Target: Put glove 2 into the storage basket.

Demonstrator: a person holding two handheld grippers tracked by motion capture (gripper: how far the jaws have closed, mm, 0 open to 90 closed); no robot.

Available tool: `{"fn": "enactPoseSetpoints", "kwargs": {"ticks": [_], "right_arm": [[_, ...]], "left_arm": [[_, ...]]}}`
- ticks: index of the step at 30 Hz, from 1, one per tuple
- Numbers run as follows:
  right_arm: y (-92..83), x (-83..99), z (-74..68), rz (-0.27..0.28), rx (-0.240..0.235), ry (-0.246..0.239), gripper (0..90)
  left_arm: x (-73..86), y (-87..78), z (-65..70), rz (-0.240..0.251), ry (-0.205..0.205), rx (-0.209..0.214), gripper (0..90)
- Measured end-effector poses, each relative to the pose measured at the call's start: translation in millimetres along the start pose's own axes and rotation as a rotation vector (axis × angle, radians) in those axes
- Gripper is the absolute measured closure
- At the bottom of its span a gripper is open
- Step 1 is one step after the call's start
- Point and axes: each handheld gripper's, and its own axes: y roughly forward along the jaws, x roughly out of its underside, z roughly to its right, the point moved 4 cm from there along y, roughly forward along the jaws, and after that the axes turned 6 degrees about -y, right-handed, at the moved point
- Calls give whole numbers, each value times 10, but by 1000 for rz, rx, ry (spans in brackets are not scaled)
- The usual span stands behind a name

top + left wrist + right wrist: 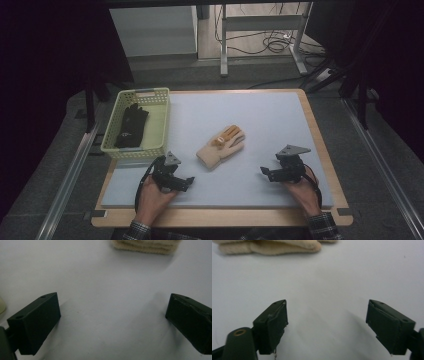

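Note:
A cream knitted glove [221,146] with orange fingertips lies flat in the middle of the pale mat [265,115]. A black glove [131,125] lies inside the pale green basket [111,134] at the left. My left gripper [186,182] rests low on the mat near its front edge, left of the cream glove, jaws open and empty. My right gripper [265,173] sits to the glove's right, also open and empty. The left gripper view has the glove's cuff [145,245] ahead of the open gripper [112,320]. In the right gripper view the glove [269,247] lies beyond the open gripper [327,322].
The mat lies on a wooden board [330,165] with narrow bare edges. Metal rails [70,170] run along both sides of the table. A white table frame [260,30] and cables stand on the floor beyond.

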Motion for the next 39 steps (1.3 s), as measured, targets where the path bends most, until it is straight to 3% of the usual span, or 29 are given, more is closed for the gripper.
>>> {"fn": "enactPoseSetpoints", "kwargs": {"ticks": [1,4,7,26,31,39], "right_arm": [[17,50,24,-19,-3,12,120],[0,46,32,-4,0,14,96],[37,56,4,-48,24,-24,73],[35,64,-5,-43,37,-28,70],[32,63,-11,-41,41,-32,70],[32,64,-14,-38,44,-37,70]], "left_arm": [[0,0,0,0,-1,1,0],[-1,0,-1,0,-2,2,0],[0,-1,-2,1,-3,3,0],[0,-24,-27,9,-1,16,25],[-43,-59,-13,34,-22,46,14],[-206,-84,14,18,-5,91,0]]}}
